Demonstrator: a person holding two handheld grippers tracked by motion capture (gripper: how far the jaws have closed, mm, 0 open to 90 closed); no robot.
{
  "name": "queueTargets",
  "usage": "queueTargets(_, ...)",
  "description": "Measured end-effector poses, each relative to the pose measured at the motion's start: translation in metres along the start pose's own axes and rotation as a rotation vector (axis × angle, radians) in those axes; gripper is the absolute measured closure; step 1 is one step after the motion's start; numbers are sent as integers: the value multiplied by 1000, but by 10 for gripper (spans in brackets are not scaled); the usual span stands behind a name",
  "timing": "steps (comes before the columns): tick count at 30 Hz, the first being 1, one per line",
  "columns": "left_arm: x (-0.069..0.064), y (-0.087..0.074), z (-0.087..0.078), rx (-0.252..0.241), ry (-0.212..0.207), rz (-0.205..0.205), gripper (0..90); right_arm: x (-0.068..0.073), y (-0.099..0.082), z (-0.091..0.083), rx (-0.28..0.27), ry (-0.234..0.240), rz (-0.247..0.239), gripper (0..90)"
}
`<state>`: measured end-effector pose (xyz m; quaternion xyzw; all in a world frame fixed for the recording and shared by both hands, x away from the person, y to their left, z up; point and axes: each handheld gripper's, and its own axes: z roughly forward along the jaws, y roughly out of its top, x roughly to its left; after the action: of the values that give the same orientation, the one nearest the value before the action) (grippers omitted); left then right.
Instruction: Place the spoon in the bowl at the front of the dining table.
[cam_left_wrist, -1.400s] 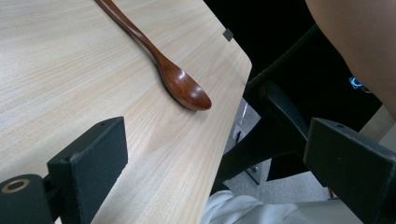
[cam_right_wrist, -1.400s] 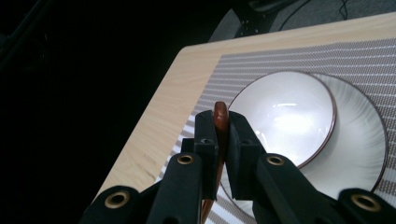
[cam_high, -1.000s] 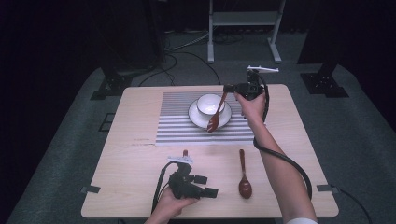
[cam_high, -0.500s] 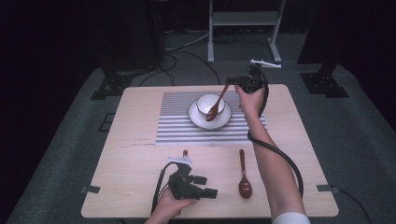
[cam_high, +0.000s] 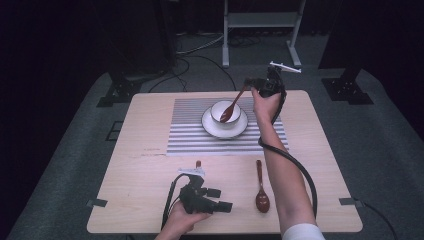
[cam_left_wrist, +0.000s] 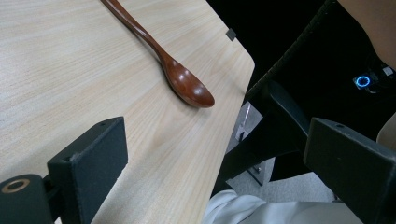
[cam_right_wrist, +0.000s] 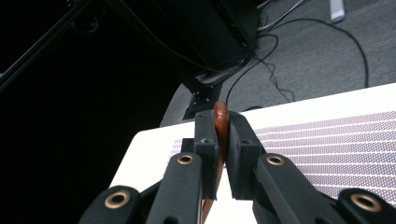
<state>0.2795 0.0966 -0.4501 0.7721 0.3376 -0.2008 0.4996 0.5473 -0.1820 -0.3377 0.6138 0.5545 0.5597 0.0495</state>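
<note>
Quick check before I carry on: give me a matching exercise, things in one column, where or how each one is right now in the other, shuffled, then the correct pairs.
Things:
1. held spoon
2. loose spoon
3. bowl
4. left gripper

Places or states:
A. standing on a saucer on the striped mat
B. jaws open, resting near the table's front edge
C. lying flat on bare wood, nothing gripping it
D. handle clamped in the right gripper, its scoop end over the bowl

Pairs: 1-D, 2-C, 3-A, 4-B
</note>
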Motion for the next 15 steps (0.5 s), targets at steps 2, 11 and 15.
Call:
queueTargets(2, 0, 0, 0, -1, -1, 1, 52, 0, -2, 2, -16, -12, -1, 834)
queueTargets(11, 0, 0, -2, -2, 1, 2, 52, -5, -7, 4, -58, -48, 10, 834)
queueTargets(15, 0, 0, -1, 2, 2, 9, 52, -10, -10, 3, -77, -70, 19, 834)
